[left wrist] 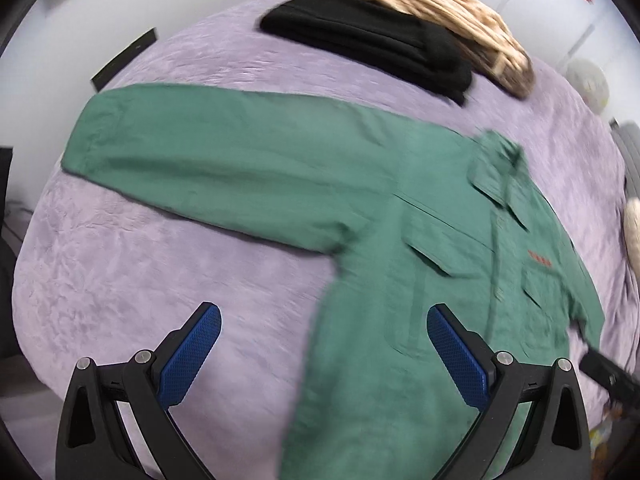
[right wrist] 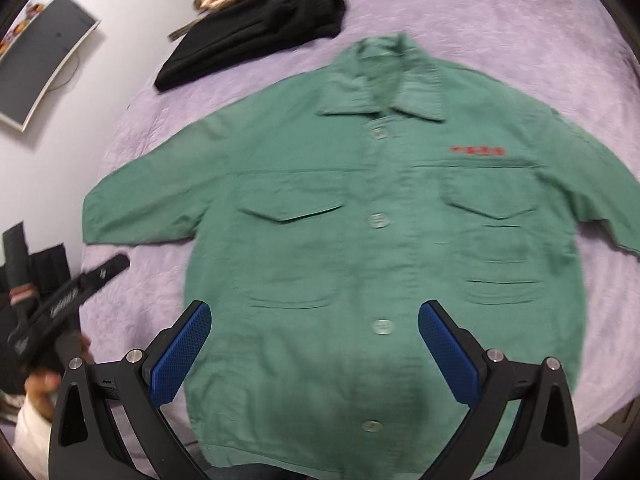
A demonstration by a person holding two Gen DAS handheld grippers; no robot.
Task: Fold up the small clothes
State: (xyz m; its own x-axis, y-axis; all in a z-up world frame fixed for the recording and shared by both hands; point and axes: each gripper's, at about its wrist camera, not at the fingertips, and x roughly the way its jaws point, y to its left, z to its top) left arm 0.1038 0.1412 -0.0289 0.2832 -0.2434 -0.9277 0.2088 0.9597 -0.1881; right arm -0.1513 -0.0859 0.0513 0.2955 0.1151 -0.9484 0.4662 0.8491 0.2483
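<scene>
A green shirt (right wrist: 360, 240) lies flat and face up on a purple bedspread (right wrist: 520, 40), buttoned down the front. In the right wrist view its long axis runs from the collar (right wrist: 384, 80) at 12 o'clock to the hem at 6 o'clock, with red lettering (right wrist: 478, 151) on the chest at about 1 o'clock from the middle button. One sleeve (left wrist: 208, 168) stretches straight out from the body, pointing to 9 o'clock in the left wrist view, with its cuff near the edge of the bed. A folded black garment (left wrist: 372, 44) lies beyond the collar, and a tan striped garment (left wrist: 432, 12) rests partly on it. The right gripper (right wrist: 316, 344) hovers over the lower front of the shirt with its blue fingers (right wrist: 180, 356) spread wide, gripping nothing. The left gripper (left wrist: 324, 348) hangs above the shirt's side edge, its fingers (left wrist: 188, 356) equally wide and empty. A hand (right wrist: 44, 392) shows at 8 o'clock in the right wrist view.
</scene>
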